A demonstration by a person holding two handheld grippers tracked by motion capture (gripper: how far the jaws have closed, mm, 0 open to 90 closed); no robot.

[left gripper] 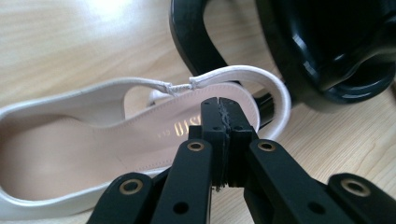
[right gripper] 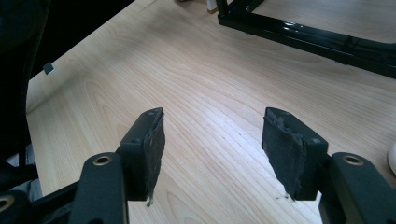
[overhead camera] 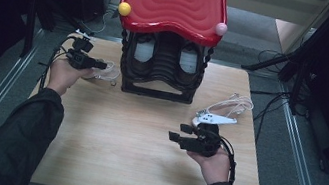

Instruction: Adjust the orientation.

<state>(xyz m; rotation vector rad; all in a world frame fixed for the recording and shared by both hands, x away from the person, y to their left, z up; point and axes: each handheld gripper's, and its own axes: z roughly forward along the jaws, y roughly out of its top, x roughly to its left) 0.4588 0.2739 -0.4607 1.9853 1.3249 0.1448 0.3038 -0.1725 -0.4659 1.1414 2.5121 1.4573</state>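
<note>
A white slingback shoe point(overhead camera: 108, 72) lies on the wooden table point(overhead camera: 132, 153) just left of the black shoe rack point(overhead camera: 161, 69). My left gripper point(overhead camera: 104, 66) is shut, and its tips hover over the shoe's heel end. In the left gripper view the closed jaws point(left gripper: 223, 105) sit above the beige insole point(left gripper: 70, 154), just short of the heel strap point(left gripper: 243, 72), with nothing visible between the pads. A second white shoe point(overhead camera: 220, 113) lies at the right of the table. My right gripper point(overhead camera: 171, 135) is open in front of it, above bare wood point(right gripper: 215, 116).
The rack has a red wavy top point(overhead camera: 175, 0) with a yellow ball point(overhead camera: 124, 9) and a pink ball point(overhead camera: 220, 29) at its corners. White shoes point(overhead camera: 144, 51) sit inside it. The rack's black base point(right gripper: 303, 37) crosses the far side of the right gripper view. Cables trail off the table's right side.
</note>
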